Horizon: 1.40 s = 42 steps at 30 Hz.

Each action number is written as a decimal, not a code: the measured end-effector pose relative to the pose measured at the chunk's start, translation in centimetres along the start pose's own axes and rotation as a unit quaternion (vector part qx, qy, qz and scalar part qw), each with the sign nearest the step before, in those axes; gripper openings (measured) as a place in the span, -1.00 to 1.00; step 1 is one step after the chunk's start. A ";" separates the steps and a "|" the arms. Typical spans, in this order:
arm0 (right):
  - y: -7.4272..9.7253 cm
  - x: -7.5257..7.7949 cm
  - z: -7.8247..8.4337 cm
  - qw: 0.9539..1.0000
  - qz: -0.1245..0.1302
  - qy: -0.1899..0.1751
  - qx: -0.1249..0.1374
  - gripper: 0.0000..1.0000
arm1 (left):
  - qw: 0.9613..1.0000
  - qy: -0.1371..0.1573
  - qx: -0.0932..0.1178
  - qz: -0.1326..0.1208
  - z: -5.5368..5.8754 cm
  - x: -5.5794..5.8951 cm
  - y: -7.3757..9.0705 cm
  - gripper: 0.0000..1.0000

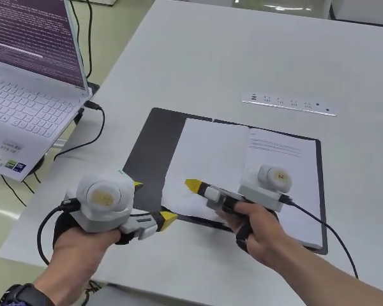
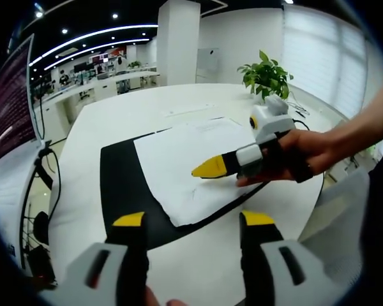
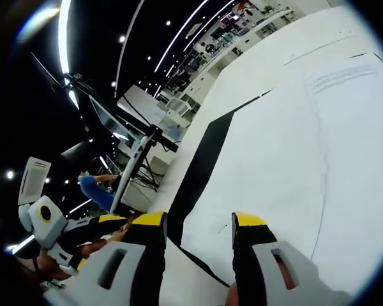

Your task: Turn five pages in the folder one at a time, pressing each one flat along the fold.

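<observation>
Two jaw pairs, both apart, nothing held: right gripper (image 3: 199, 223) low over near-left corner of page (image 1: 207, 159), left gripper (image 2: 193, 220) just off near edge of folder (image 1: 147, 153). Risk: may snag 2 sheets at once or crease corner if dragged. Folder open on table (image 1: 242, 57), white sheets inside, left cover part bare.

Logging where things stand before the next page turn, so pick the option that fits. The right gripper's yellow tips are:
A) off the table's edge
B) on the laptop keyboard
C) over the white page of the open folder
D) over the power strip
C: the right gripper has its yellow tips, jaws apart, over the left white page of the open folder.
</observation>
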State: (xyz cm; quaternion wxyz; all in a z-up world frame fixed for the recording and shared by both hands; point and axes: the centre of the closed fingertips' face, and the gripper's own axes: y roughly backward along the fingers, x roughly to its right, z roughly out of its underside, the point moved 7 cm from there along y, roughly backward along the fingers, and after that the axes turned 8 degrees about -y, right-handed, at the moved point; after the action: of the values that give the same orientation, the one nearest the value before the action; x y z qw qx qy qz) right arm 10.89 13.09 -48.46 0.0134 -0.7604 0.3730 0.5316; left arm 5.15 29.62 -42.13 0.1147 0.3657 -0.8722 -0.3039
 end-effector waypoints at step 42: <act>8.5 5.0 -0.2 0.998 0.056 -0.001 0.038 -0.33 | 0.994 0.081 -0.073 -0.007 5.1 -2.0 -8.4 -1.00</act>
State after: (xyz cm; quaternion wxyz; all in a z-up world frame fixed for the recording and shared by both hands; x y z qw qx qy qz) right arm 6.88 4.15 -49.26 0.0130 -0.7371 0.4346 0.5173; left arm 9.17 28.65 -51.23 0.2097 0.3854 -0.8330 -0.3370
